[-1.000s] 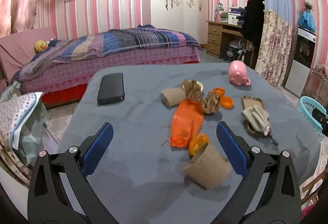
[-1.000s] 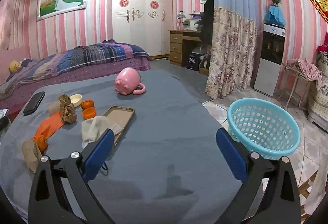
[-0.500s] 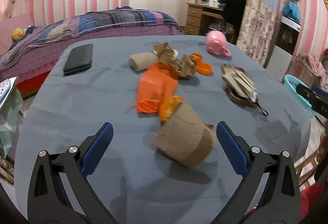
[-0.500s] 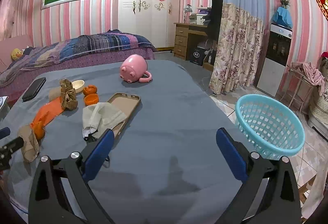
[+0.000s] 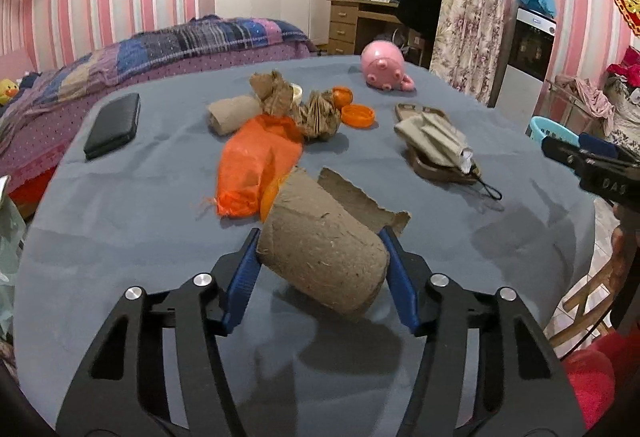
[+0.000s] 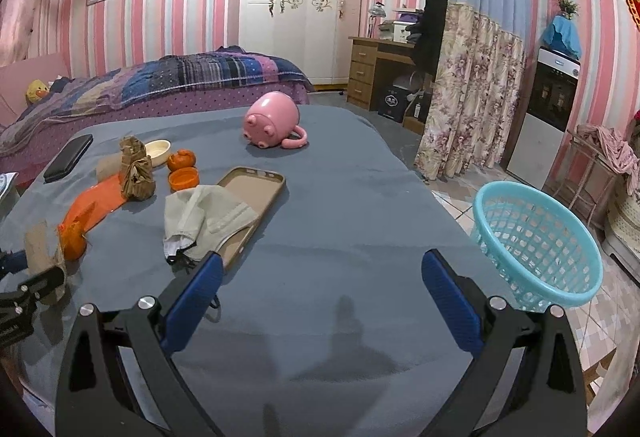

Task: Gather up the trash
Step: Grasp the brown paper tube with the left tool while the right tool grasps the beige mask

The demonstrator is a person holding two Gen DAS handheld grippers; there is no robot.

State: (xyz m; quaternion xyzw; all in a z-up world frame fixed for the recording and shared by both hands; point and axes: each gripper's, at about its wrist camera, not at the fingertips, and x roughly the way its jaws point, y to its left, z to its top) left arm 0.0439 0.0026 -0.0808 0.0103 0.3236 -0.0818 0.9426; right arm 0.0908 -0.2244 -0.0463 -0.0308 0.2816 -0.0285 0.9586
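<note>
Lower and nearer than a second ago, my left gripper (image 5: 320, 243) is closing its jaws around the cardboard tube (image 5: 322, 251) lying on the grey tablecloth (image 5: 120, 229) beside the orange mesh bag (image 5: 260, 165), both pads touching its sides. My right gripper (image 6: 320, 269) hangs wide open and empty near the face mask (image 6: 204, 219).

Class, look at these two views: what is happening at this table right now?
A person is clearing trash from a grey-covered table with a two-finger tool in each hand. The left tool is closing on a brown cardboard tube, which sits between its blue pads. The right tool is open and holds nothing. An orange bag, crumpled paper and a used face mask are not yet collected. A blue basket stands on the floor beside the table.
</note>
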